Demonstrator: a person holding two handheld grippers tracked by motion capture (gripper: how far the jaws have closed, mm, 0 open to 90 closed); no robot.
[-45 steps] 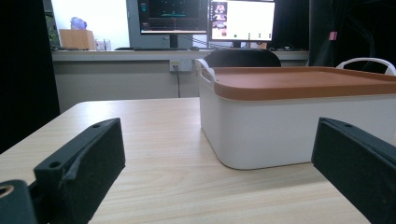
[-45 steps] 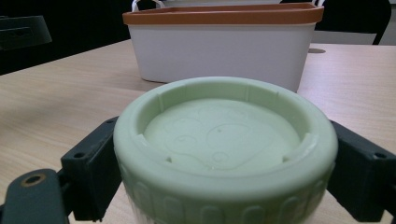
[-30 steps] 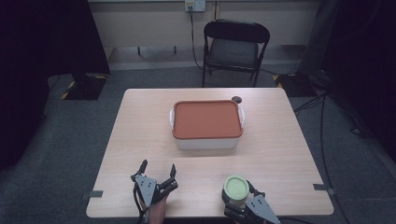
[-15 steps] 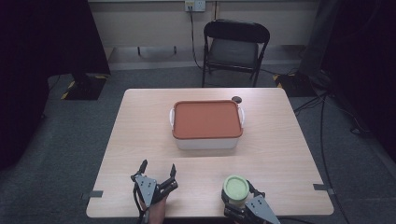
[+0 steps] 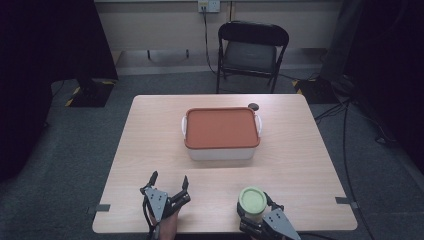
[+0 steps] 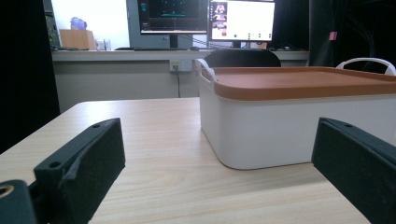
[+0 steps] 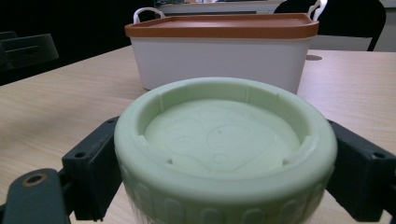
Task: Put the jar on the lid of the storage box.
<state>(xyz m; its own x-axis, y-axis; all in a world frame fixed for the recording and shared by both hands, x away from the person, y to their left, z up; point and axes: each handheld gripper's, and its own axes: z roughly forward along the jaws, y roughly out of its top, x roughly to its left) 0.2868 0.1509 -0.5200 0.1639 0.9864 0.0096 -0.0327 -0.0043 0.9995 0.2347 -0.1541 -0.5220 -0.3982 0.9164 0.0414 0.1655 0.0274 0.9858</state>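
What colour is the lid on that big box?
Orange-brown lid on a white box, clearest in the high view.

Pale green jar with its lid on, upright near the counter's near edge.

The jar is round, its lid a soft mint green with a raised rim, small notches and a faint embossed pattern on top; ribbing runs round the lid's side. It sits right of centre at the near side, well apart from the far white box, clamped between the two black jaws of the right tongs, one at each side.
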